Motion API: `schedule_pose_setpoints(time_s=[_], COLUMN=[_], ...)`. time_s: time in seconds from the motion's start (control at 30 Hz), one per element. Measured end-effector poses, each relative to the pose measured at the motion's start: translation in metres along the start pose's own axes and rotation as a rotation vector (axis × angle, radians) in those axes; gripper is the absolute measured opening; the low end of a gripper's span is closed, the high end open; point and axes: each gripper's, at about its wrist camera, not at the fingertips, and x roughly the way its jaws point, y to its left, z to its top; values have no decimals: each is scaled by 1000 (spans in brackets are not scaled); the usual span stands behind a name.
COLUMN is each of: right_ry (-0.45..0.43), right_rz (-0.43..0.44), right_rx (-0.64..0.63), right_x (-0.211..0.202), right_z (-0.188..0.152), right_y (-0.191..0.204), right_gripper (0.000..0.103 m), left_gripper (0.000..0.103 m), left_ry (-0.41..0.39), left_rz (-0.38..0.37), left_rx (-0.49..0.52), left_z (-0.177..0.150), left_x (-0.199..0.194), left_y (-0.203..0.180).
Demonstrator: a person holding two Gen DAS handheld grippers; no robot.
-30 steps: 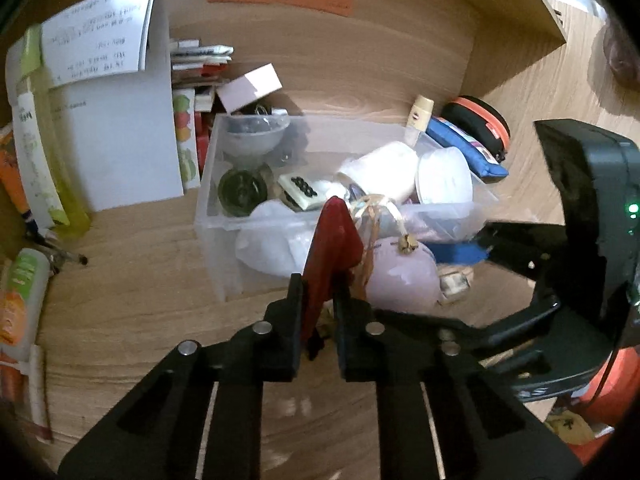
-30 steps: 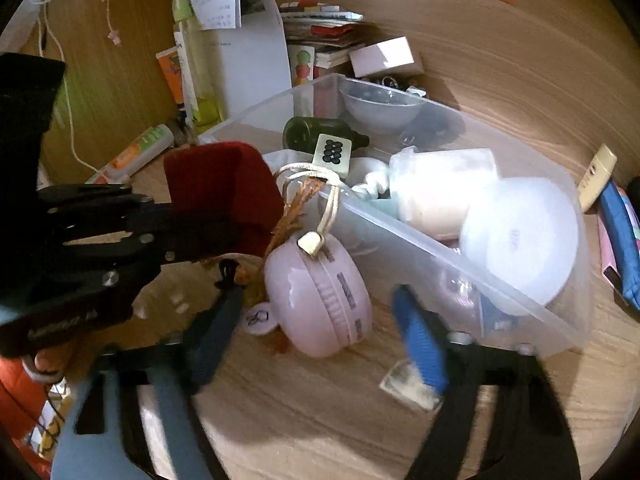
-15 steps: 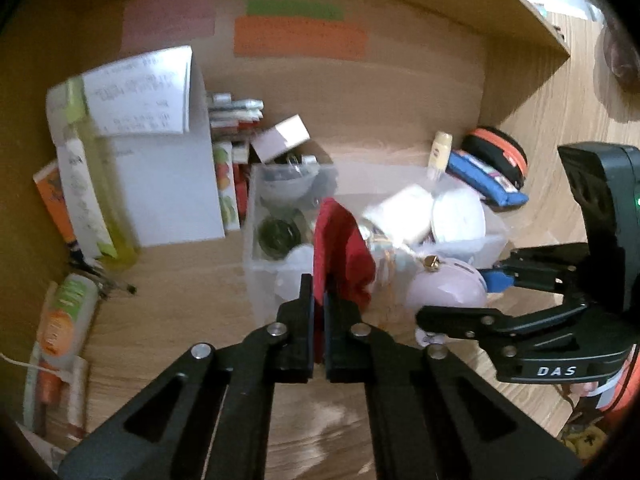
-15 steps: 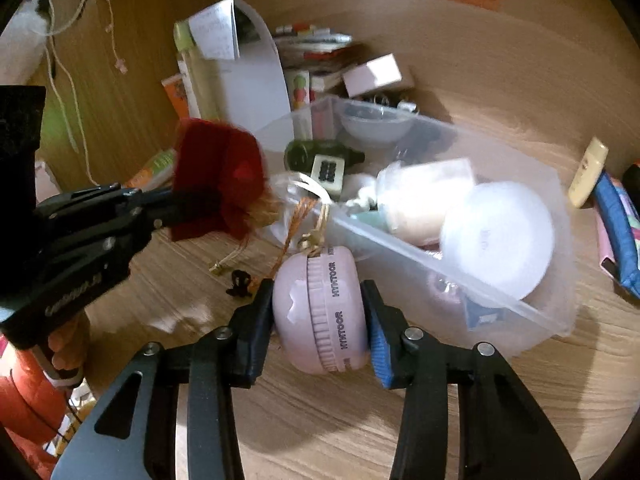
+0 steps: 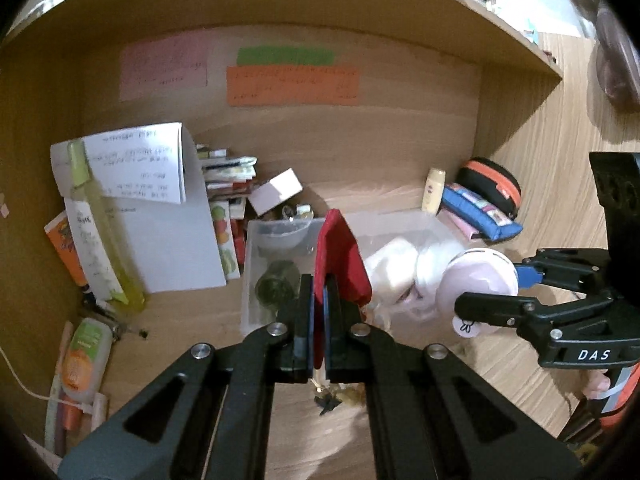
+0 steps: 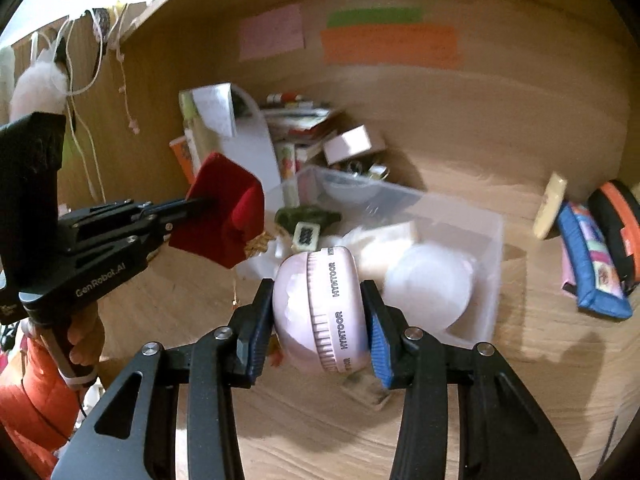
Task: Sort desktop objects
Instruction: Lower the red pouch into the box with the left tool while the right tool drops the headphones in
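Left hand-held gripper is clamped on a red pouch; right hand-held gripper grips a pink round case, both raised clear of the worktop, presumably for sorting into the clear bin.

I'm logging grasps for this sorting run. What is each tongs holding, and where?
Left tongs: red pouch, pinched at its lower edge. Right tongs: pink round case, clamped across its two flat faces.
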Motion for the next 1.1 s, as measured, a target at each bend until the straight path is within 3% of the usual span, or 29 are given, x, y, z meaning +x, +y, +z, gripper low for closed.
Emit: schedule_pose_setpoints(time_s=[0.33, 0.6, 0.77, 1.1], right_ry=[-88, -80, -60, 31], right_rz=[-42, -39, -31, 16], right_rx=[71, 104, 123, 101], right_x=[-20, -6, 13, 61], right_z=[23, 33, 37, 41], right_y=[-38, -54, -60, -49], right_gripper=[39, 39, 39, 39], left_gripper=[2, 2, 2, 2], left_ry=[-37, -38, -5, 118], left_rz=[-35, -25, -23, -18], left_rx=[-25, 4, 14, -1], left_z=[29, 50, 56, 33], left_x=[3, 26, 50, 93], left_y=[-4, -11, -12, 1])
